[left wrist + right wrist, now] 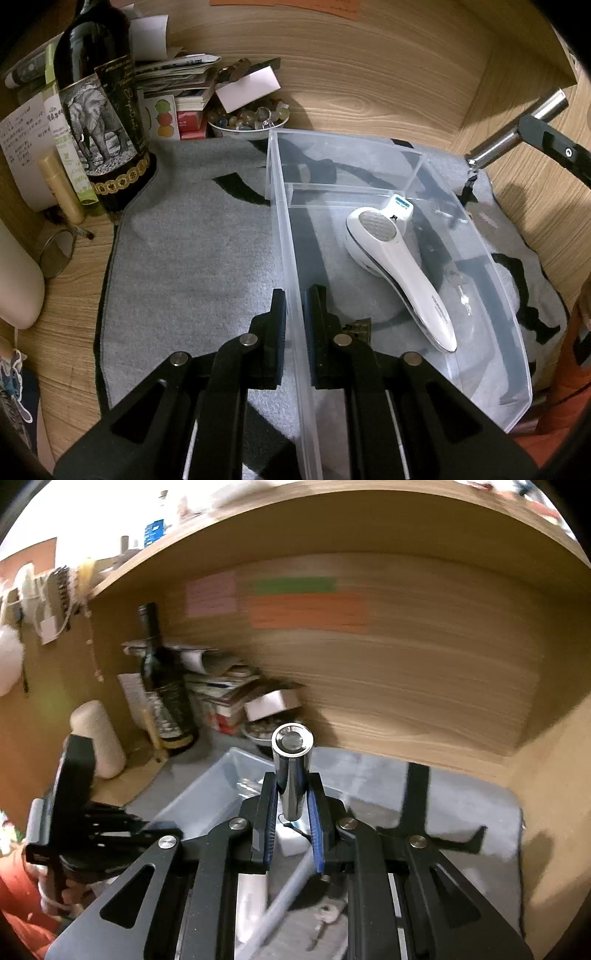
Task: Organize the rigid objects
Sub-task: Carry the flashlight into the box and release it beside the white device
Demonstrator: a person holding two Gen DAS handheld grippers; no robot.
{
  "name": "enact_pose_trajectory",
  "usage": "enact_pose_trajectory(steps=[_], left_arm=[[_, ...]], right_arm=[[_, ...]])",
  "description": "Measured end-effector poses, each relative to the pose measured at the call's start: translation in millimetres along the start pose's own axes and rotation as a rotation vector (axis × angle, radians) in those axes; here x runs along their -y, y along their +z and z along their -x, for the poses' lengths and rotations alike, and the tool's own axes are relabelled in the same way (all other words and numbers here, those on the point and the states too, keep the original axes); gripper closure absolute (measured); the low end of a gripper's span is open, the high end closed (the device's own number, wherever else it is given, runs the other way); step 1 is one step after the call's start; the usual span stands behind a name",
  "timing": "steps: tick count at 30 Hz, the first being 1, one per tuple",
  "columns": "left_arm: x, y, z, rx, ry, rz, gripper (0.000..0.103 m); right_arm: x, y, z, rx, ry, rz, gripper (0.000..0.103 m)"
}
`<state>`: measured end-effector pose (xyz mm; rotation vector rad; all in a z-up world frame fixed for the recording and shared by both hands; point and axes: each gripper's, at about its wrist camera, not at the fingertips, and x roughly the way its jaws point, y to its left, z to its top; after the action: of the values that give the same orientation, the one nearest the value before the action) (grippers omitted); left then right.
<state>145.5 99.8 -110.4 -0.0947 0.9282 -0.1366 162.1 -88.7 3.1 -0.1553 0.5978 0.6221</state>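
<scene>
A clear plastic bin [513, 314] with a divider lies on a grey towel [184, 258]. Inside it lie a white handheld device [402, 266] and small keys [460, 286]. My left gripper [294, 310] is shut on the bin's left wall, one finger on each side. My right gripper [292, 794] is shut on a shiny metal cylinder [291, 771] with a short cord, held above the bin [207, 797]. The cylinder also shows in the left wrist view [517, 129], at the upper right beyond the bin.
A dark wine bottle [99, 110] stands at the left with a cream tube [61, 188], papers and boxes [177, 85]. A bowl of stones [247, 120] sits behind the bin. Wooden walls enclose the shelf. A cream cylinder [98, 738] stands at left.
</scene>
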Motion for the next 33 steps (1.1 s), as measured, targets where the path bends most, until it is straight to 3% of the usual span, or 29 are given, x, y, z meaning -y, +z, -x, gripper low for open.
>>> enact_pose_trajectory(steps=[5,12,25,30,33], left_arm=[[-0.2,0.7,-0.2,0.000,-0.001,0.002,0.093],[-0.3,0.7,-0.2,0.001,-0.001,0.002,0.093],[0.2,0.6,0.0,0.000,0.003,-0.002,0.093],[0.3,1.1,-0.3,0.000,0.003,-0.001,0.093],[0.2,0.6,-0.1,0.000,0.003,-0.001,0.093]], right_arm=[[-7.0,-10.2,-23.8,-0.072,0.023,0.011,0.089],[-4.1,-33.3,-57.0,-0.195,-0.031,0.030,0.089],[-12.8,-40.9,-64.6,-0.243,-0.012,0.072,0.087],[-17.0,-40.4,-52.9,-0.208,-0.041,0.093,0.062],[-18.2,-39.0,-41.1,-0.187,-0.041,0.100,0.060]])
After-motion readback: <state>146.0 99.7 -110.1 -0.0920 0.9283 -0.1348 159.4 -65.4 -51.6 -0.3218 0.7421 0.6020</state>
